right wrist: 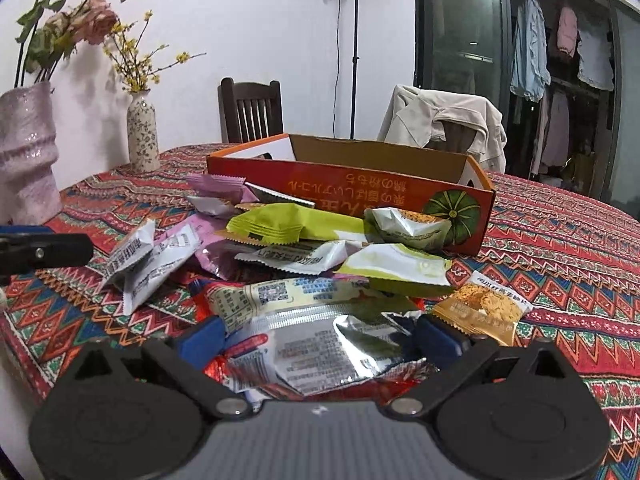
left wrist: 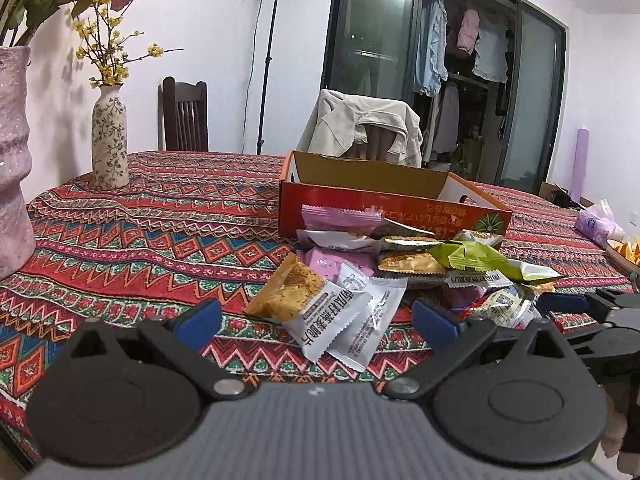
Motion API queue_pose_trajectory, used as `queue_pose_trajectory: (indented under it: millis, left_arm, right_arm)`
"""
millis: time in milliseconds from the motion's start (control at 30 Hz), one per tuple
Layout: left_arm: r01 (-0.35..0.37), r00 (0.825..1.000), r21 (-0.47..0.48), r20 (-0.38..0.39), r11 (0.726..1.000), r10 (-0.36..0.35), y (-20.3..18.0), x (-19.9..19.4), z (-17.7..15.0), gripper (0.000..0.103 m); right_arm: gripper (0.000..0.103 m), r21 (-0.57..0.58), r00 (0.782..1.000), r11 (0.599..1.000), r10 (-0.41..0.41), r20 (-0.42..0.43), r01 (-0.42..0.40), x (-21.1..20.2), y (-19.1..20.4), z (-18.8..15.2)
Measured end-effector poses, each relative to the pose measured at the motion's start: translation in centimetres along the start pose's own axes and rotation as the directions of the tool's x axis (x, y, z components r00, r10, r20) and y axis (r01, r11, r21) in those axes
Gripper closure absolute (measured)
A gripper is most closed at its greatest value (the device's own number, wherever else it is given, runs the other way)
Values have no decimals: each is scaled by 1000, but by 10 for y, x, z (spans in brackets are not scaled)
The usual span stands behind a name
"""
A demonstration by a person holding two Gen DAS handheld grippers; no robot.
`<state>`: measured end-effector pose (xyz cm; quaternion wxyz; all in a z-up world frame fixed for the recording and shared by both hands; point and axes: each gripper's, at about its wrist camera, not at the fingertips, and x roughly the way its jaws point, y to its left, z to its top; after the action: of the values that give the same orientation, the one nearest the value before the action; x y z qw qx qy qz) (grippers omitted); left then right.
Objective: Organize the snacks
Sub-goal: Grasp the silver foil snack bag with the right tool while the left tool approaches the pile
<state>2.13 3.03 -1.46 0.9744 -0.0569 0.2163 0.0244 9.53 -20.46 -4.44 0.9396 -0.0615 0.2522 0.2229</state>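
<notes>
1. A loose heap of snack packets (right wrist: 304, 248) lies on the table (left wrist: 160, 216), right against the near long wall of an open orange cardboard box (right wrist: 360, 184).
2. The right gripper (right wrist: 320, 334) is low over the near edge of the heap, jaws wide apart. A crinkled silver foil packet (right wrist: 316, 354) with fine print lies between the blue pads (right wrist: 206, 334); whether the pads press on it I cannot tell (the foil reaches toward both).
3. The left gripper (left wrist: 316, 318) is open wide and holds nothing. Its blue pads hover on either side of two white packets (left wrist: 340, 320) at the left end of the heap.
4. Other wrappers are lime green (right wrist: 296, 226), pale pink (right wrist: 216, 186), gold (right wrist: 480, 308) and white. Several carry Chinese characters too small to read.
5. The box's orange wall shows upside-down Japanese or Chinese lettering and a green pumpkin picture (right wrist: 456, 216) near its right corner. The inside of the box is hidden from both cameras.
6. The patterned red tablecloth is bare to the left of the heap, toward a flowered vase (left wrist: 110, 140) and a pink vase (left wrist: 14, 160) near the wall.
7. To the right sits a purple tissue pack (left wrist: 598, 224) near the table's edge.
8. Two chairs stand behind the table, one draped with a beige jacket (left wrist: 360, 124).
</notes>
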Motion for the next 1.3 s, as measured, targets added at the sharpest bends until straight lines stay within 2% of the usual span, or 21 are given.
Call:
queue_pose_trajectory:
  millis: [100, 133, 200, 233, 267, 300, 367, 433, 467, 500, 533, 567, 600, 667, 767, 900, 933, 1000, 1100, 1233, 1300]
  left_arm:
    - [-7, 1000, -4, 3, 1000, 7, 1, -1, 2, 0]
    - [-9, 1000, -5, 5, 1000, 9, 2, -1, 3, 0]
    - [-12, 1000, -6, 6, 1000, 12, 2, -1, 4, 0]
    - [-14, 1000, -6, 4, 1000, 14, 2, -1, 4, 0]
    - [-15, 1000, -7, 3, 1000, 15, 2, -1, 4, 0]
    - [-15, 1000, -7, 2, 1000, 15, 2, -1, 4, 0]
    - [-14, 1000, -7, 2, 1000, 14, 1, -1, 4, 0]
    - [-16, 1000, -5, 3, 1000, 16, 1, -1, 5, 0]
    - [-17, 1000, -5, 3, 1000, 18, 1, -1, 5, 0]
    - [-19, 1000, -6, 4, 1000, 19, 2, -1, 5, 0]
    - [-20, 1000, -6, 5, 1000, 20, 2, -1, 5, 0]
    - [-21, 1000, -8, 5, 1000, 21, 3, -1, 5, 0]
    - [-22, 1000, -10, 3, 1000, 22, 3, 0, 5, 0]
    - [-20, 1000, -15, -4, 1000, 20, 3, 2, 5, 0]
    - [-13, 1000, -19, -11, 1000, 13, 2, 3, 4, 0]
    - [-11, 1000, -22, -11, 1000, 11, 3, 2, 3, 0]
    - [-13, 1000, -23, -10, 1000, 13, 3, 2, 3, 0]
    - [-19, 1000, -28, -9, 999, 19, 6, 1, 3, 0]
    - [-33, 999, -41, -12, 999, 32, 11, 1, 2, 0]
    - [-41, 999, -60, -24, 997, 39, 16, 5, 4, 0]
    - [-41, 999, -60, -32, 997, 39, 14, 7, 4, 0]
  right_arm:
    - [19, 7, 1000, 1000, 2, 20, -2, -8, -3, 0]
    - [25, 11, 1000, 1000, 8, 23, -9, -10, -5, -1]
    - [49, 3, 999, 999, 33, 43, -33, -18, -6, 1]
    - [57, -5, 998, 999, 38, 49, -38, -21, -5, 2]
    - [72, -17, 997, 998, 58, 58, -57, -26, -4, 5]
    - [83, -17, 997, 998, 58, 58, -57, -26, -4, 5]
    - [91, -23, 996, 998, 56, 69, -54, -31, -3, 7]
    - [90, -19, 996, 998, 54, 69, -53, -32, -3, 7]
    - [83, -14, 997, 999, 48, 65, -47, -32, -4, 7]
    - [63, -6, 998, 999, 36, 59, -36, -32, -4, 7]
    - [48, 9, 999, 1000, 18, 51, -18, -33, -5, 8]
    - [21, 28, 999, 1000, 3, 45, -4, -34, -7, 8]
    - [11, 79, 999, 997, -21, 36, 18, -37, -11, 11]
    - [13, 101, 999, 995, -29, 24, 27, -37, -12, 13]
    - [13, 193, 999, 981, -29, -26, 34, -30, -17, 24]
    - [13, 273, 995, 959, -54, -80, 74, -4, -20, 40]
    - [13, 295, 990, 949, -80, -118, 111, 13, -21, 47]
    - [11, 286, 987, 951, -86, -134, 122, 19, -21, 47]
    - [11, 194, 983, 970, -117, -140, 143, 25, -12, 40]
    - [13, -10, 988, 996, -89, -129, 88, 5, -5, 18]
    - [14, -47, 988, 995, -89, -128, 84, 0, -6, 15]
